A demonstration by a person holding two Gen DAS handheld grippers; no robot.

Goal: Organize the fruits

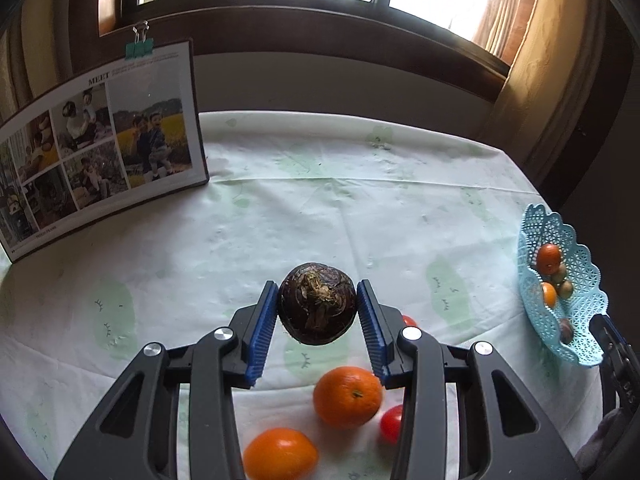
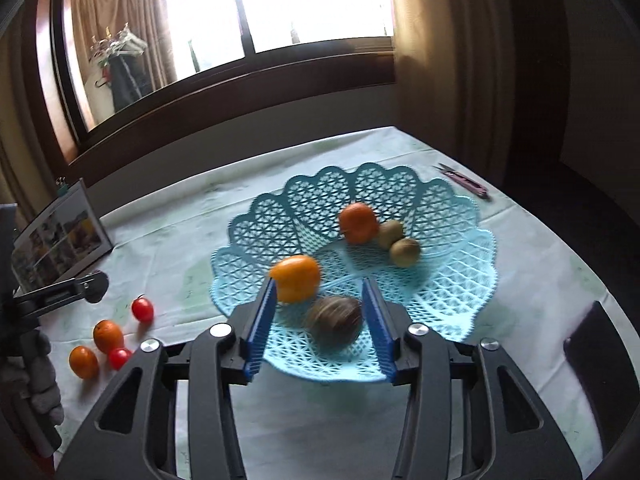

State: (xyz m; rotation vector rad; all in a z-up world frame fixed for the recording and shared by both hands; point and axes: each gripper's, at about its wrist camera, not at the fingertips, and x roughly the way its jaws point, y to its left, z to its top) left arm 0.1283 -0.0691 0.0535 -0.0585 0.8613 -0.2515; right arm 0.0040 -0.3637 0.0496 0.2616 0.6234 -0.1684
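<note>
My left gripper (image 1: 317,286) is shut on a dark brown round fruit (image 1: 317,304) and holds it above the table. Below it lie two oranges (image 1: 347,397) (image 1: 281,454) and two small red tomatoes (image 1: 391,424) (image 1: 409,321). The light blue lattice basket (image 1: 580,320) stands at the right; in the right wrist view the basket (image 2: 460,280) holds two oranges (image 2: 296,283) (image 2: 359,223), two kiwis (image 2: 405,252) and a brown striped fruit (image 2: 335,321). My right gripper (image 2: 319,284) is open over the basket's front, the striped fruit lying between its fingers.
A photo calendar (image 1: 100,140) leans at the table's back left. A small pink cutter (image 2: 466,186) lies behind the basket. The loose oranges and tomatoes also show left of the basket (image 2: 108,336). A dark chair (image 2: 600,360) is at the right edge.
</note>
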